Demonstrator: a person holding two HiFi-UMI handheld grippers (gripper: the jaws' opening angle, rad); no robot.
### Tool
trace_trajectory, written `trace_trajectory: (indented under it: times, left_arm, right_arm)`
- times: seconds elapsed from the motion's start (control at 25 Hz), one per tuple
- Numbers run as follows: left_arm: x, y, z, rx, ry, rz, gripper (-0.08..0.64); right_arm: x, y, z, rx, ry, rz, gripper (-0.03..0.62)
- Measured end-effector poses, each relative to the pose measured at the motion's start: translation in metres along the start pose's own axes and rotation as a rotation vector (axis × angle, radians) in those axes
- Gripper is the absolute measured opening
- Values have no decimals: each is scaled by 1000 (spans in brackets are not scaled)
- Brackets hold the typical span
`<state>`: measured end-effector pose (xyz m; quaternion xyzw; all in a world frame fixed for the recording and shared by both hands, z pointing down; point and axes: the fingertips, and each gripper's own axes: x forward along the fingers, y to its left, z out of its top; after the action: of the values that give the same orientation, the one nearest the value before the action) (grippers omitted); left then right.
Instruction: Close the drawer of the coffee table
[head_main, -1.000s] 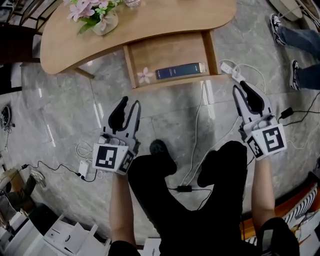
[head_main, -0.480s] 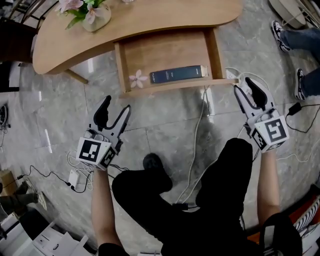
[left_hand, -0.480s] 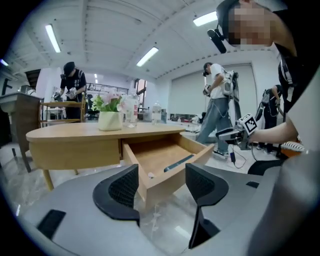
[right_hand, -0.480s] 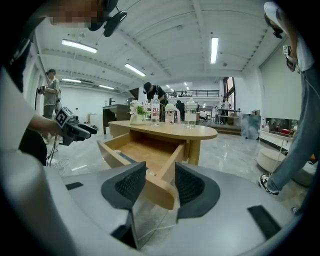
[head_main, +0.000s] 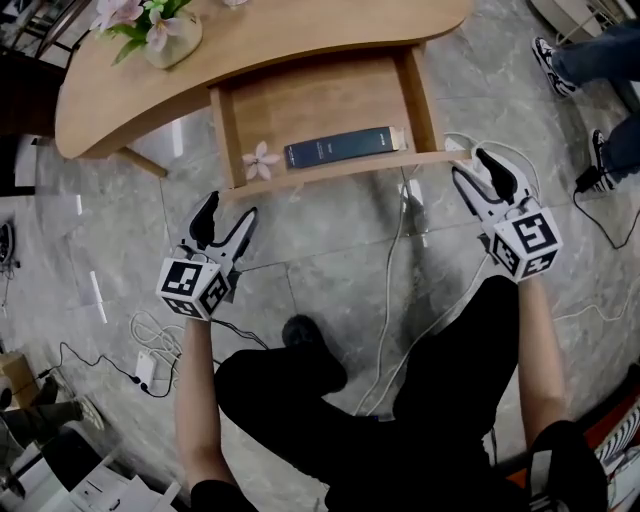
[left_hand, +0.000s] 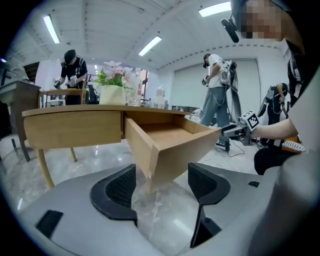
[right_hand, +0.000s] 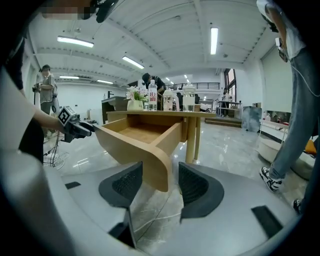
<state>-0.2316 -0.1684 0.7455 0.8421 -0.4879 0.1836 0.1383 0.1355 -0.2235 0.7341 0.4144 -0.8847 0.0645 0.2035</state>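
The wooden coffee table (head_main: 300, 35) has its drawer (head_main: 320, 100) pulled out toward me. A dark blue book (head_main: 340, 148) and a pink flower (head_main: 262, 160) lie inside. My left gripper (head_main: 228, 208) hangs just short of the drawer front's left corner (left_hand: 165, 160). The right gripper (head_main: 472, 165) is at the front's right corner (right_hand: 155, 167). Both sets of jaws have just been opening and stand open. Each corner shows in line with the gap, and neither pad presses on it.
A vase of flowers (head_main: 150, 30) stands on the tabletop's left end. White and black cables (head_main: 400, 250) trail over the marble floor below the drawer. My black-clad legs (head_main: 350, 400) fill the near floor. Another person's shoes (head_main: 552, 52) are at upper right.
Both grippers have come closer to the drawer front, and their jaws have spread wider. The drawer has not moved in the table.
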Motion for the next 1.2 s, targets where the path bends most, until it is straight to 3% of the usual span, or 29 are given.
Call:
trace_trajectory:
  times: [0.16,0.4,0.88,1.2]
  left_arm:
    - [5,2,-4,-17,-28,45,319]
    - [18,-5,-17,7,28,50,316]
    - [23,4,-14,-16,13,138,198]
    - [22,5,-14,-19,36,125,178]
  right_arm:
    - [14,-1,-12,10,19,3,190]
    - [29,-2,-26,26,39,-1,189]
    - [32,-1,-32,59,18,-22,172]
    - [31,-2,-32,69,28,-21,166]
